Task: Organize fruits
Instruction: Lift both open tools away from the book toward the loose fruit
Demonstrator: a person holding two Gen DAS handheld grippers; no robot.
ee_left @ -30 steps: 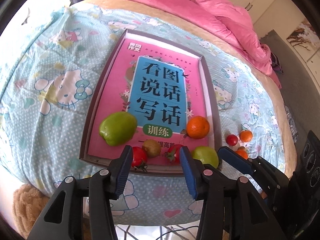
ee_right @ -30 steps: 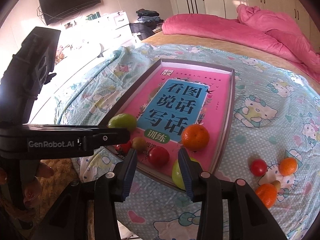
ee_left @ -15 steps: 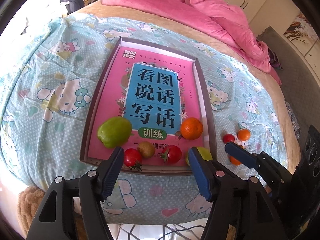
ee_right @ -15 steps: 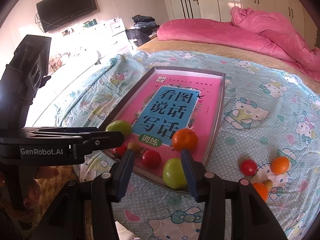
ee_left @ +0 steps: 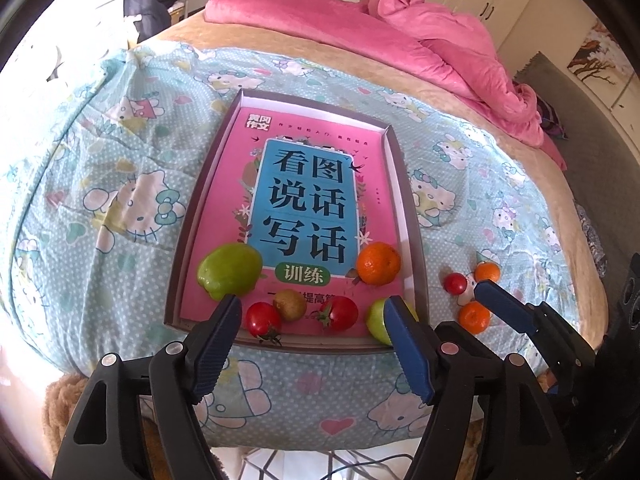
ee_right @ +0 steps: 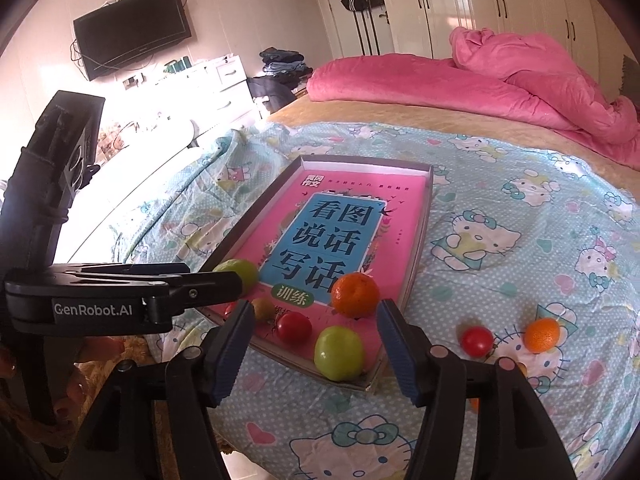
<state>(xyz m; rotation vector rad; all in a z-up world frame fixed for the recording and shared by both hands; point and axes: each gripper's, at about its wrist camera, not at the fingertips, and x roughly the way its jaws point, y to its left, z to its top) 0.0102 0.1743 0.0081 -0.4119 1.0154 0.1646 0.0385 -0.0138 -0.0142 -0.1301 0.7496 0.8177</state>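
The left tool (ee_left: 314,340) hung over the near edge of the bed (ee_left: 100,208), its jaws apart and empty; they had just been opening. The right tool (ee_right: 316,346) was likewise spread with nothing pressed between its pads, and its jaws had also just been opening.

A shallow grey tray (ee_left: 414,240) lay on the cartoon-print sheet, lined with a pink book cover (ee_left: 224,216). Along the tray's near end sat 6 fruits: a large green fruit (ee_left: 229,271) at the left, an orange (ee_left: 378,263) at the right, then a nearer row of a tomato (ee_left: 262,319), a small brown kiwi (ee_left: 289,303), a 2nd tomato (ee_left: 339,313) and a small green fruit (ee_right: 339,353) in the near right corner. In the left wrist view that corner fruit was partly hidden behind the left tool's right finger.

Outside the tray, on the sheet to its right, lay a small tomato (ee_right: 477,341) and a small orange (ee_right: 542,335) near each other, with another small orange (ee_left: 474,317) closer in, beside the right tool's finger.
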